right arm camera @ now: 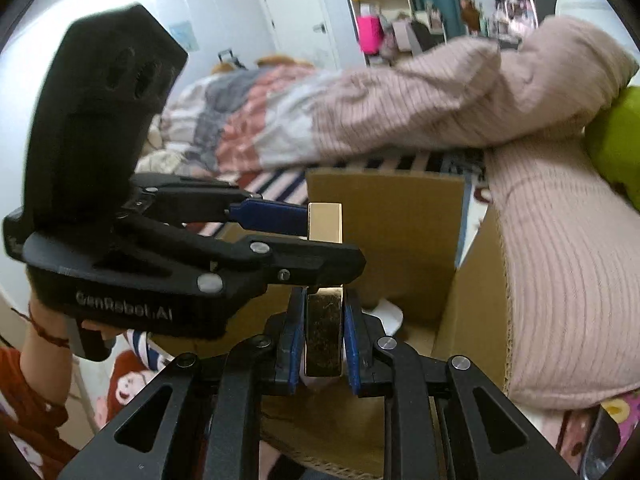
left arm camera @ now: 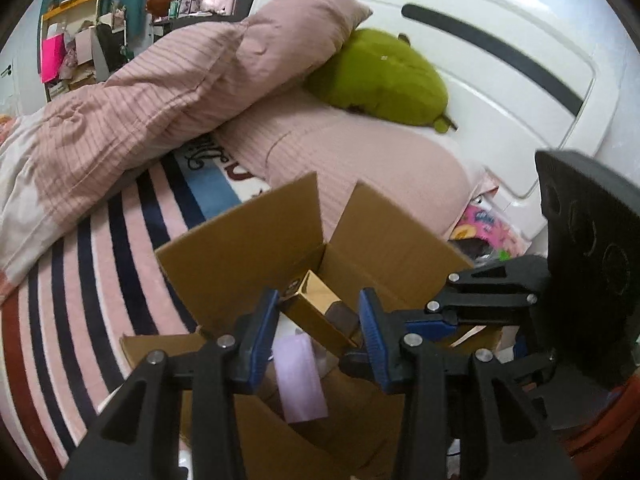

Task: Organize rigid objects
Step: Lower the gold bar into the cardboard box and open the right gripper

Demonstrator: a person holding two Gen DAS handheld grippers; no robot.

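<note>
A shiny gold rectangular box is held over an open cardboard box on the bed. My right gripper is shut on the gold box's near end. My left gripper is open, its blue pads on either side of the gold box with a gap on each side. In the right wrist view the left gripper comes in from the left across the gold box. A pale lilac object lies inside the cardboard box.
A pink striped pillow and a rolled pink duvet lie behind the cardboard box. A green plush leans on the white headboard. A striped blanket covers the bed to the left.
</note>
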